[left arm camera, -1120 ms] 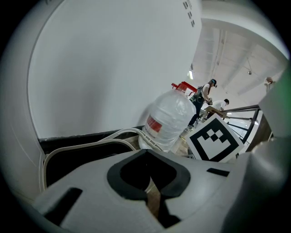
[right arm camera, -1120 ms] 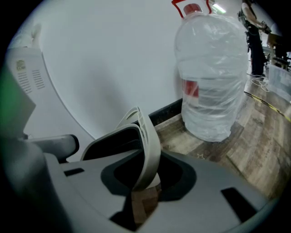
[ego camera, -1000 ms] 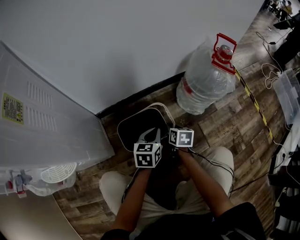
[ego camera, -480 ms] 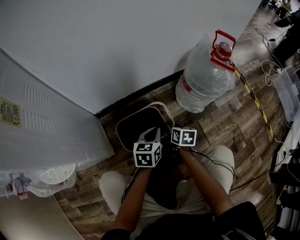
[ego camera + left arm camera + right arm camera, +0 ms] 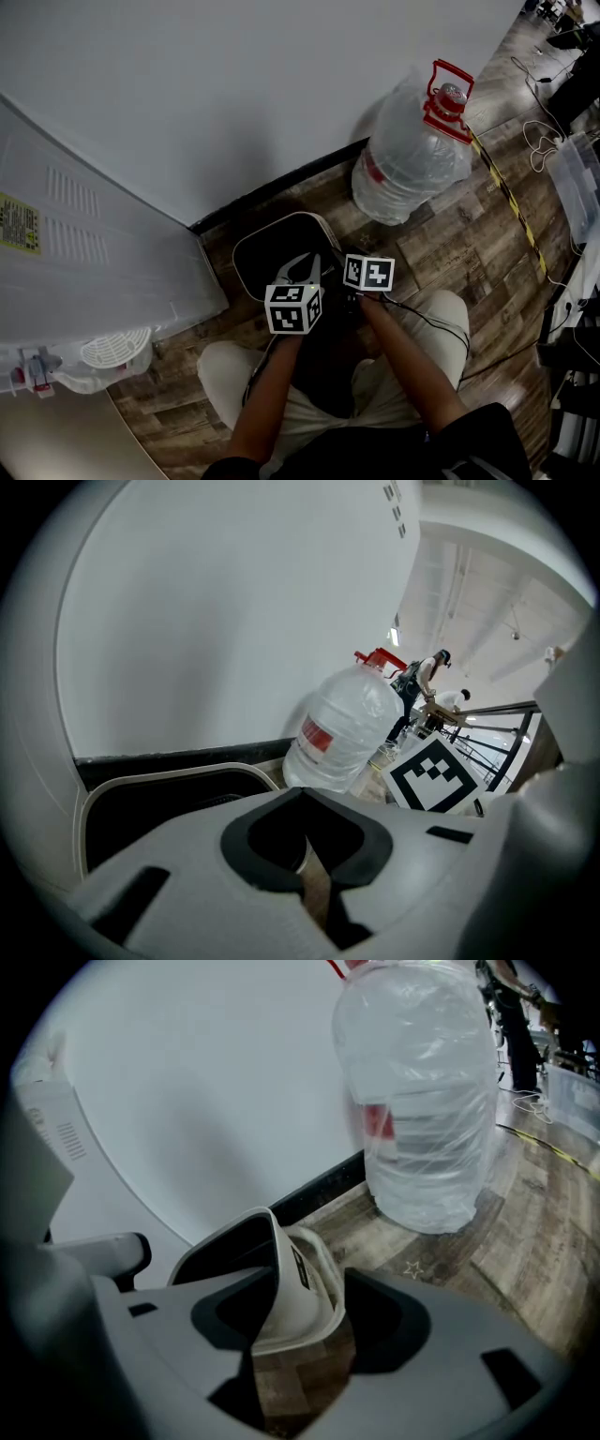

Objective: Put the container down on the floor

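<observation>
The container (image 5: 279,251), a black bin with a white rim, stands on the wooden floor against the wall. My left gripper (image 5: 310,262) is at its near rim, and its jaws look closed on a thin strip of that rim (image 5: 169,778). My right gripper (image 5: 356,283) is at the bin's right side. Its jaws are opening, and the container's white wall (image 5: 292,1293) stands between them with the pads clear of it. In the left gripper view, the right gripper's marker cube (image 5: 433,775) shows close by.
A large water bottle (image 5: 412,159) with a red handle stands on the floor just right of the container. A white appliance (image 5: 84,253) fills the left side. Yellow-black tape (image 5: 511,206) and cables (image 5: 539,150) lie on the floor at the right. The person's knees flank the grippers.
The right gripper's marker cube has shifted slightly right and away from the container. The white handle loop at the bin's far right has dropped against the rim. The left gripper has barely moved.
</observation>
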Demonstrator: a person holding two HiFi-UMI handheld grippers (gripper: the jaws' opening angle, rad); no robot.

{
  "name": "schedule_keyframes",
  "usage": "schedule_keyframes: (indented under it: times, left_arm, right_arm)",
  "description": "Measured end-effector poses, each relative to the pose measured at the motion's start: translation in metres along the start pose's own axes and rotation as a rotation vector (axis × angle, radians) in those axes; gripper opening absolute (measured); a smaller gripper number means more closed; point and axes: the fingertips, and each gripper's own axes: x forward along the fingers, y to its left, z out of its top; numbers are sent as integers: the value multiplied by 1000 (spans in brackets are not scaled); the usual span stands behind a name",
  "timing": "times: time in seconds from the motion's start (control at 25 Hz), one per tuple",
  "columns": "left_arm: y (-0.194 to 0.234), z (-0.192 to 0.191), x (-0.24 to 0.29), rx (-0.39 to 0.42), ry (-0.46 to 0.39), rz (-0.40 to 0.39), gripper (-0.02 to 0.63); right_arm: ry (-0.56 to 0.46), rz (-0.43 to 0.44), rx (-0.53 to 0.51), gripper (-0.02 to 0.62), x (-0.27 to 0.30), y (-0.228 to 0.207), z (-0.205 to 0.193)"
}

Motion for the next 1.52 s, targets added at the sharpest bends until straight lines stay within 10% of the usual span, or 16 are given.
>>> schedule_keyframes:
  times: [1.0, 1.52]
  left_arm:
    - [16, 15, -14, 18, -20, 48, 17]
    - [39, 76, -49, 23, -158, 137, 17]
  right_arm:
    - [0, 12, -63, 218, -13, 8, 19]
    - [-67, 127, -182, 59, -37, 78, 71]
